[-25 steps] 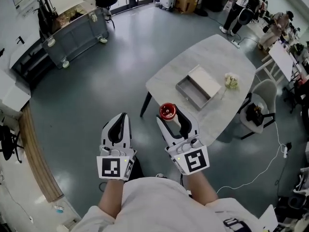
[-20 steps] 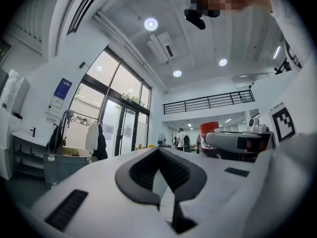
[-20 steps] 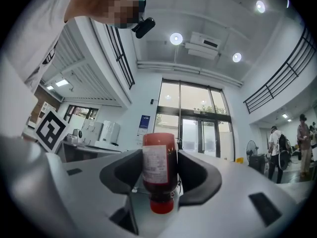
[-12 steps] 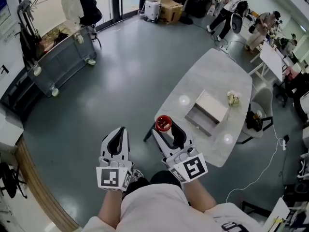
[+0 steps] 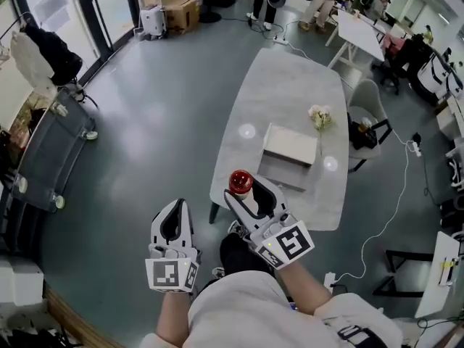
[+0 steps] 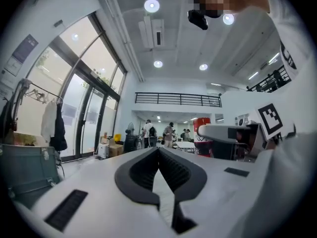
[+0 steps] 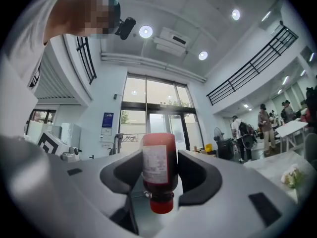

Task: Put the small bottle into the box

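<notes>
Right gripper (image 5: pixel 247 191) pinches small bottle (image 7: pixel 158 166) at table's (image 5: pixel 290 85) near edge, centre frame; open box (image 5: pixel 289 153) just beyond; left gripper (image 6: pixel 158 158) pressed together, lower left

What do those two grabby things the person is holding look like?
The left gripper and right gripper are white, with black padded jaws. Each has a cube with a black-and-white square marker. The person wears a white top.

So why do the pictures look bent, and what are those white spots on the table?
Both gripper views are fisheye, with black corners and curved walls; the small bottle looks sharp in the right hand-held gripper. Head view: the table mirrors ceiling lights as two glare spots.
</notes>
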Demonstrator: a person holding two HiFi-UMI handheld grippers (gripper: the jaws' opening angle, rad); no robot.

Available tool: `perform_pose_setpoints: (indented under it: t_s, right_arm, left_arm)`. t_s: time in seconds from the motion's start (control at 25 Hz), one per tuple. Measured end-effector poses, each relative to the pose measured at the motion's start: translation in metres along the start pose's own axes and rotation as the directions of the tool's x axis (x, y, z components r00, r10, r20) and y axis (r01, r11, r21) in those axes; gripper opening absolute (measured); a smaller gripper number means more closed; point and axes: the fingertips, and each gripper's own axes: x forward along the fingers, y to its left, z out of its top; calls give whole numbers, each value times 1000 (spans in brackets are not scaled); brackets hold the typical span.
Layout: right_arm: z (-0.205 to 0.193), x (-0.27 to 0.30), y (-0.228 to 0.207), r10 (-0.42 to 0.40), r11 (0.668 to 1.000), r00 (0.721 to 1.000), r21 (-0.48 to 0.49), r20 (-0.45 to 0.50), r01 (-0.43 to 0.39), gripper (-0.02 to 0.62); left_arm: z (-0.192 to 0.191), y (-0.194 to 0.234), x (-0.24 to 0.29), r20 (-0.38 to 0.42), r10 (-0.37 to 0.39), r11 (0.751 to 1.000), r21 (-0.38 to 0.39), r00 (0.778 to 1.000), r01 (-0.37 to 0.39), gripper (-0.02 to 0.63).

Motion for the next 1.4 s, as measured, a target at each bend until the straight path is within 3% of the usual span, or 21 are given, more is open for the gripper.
perform_pose_setpoints:
  t_s: [0.36,0.6,0.72,1.0,1.4]
  right_arm:
    - [6,17,-148,-228,973,973,34,20,227,232]
    - [14,14,-232,-355,935,935,21,2,355,232]
    - [-2,7,-262,-396,917,917,31,-42,397,232]
    - [-39,-16,-304,-519,846,843,57,-141,531,232]
    - [-77,-45,-326,-684,698,701,98,-203,709,232]
  left_arm:
    - [-15,-39,157,-68,-235,972,-1,970,235,23]
    - [-22,-67,250,-85,-351,936,-30,933,350,23]
    - [-40,-81,281,-123,-379,926,-46,917,376,23]
    - [-86,-107,331,-221,-492,870,-94,842,483,23]
    - [-136,-135,358,-320,-650,751,-130,689,648,23]
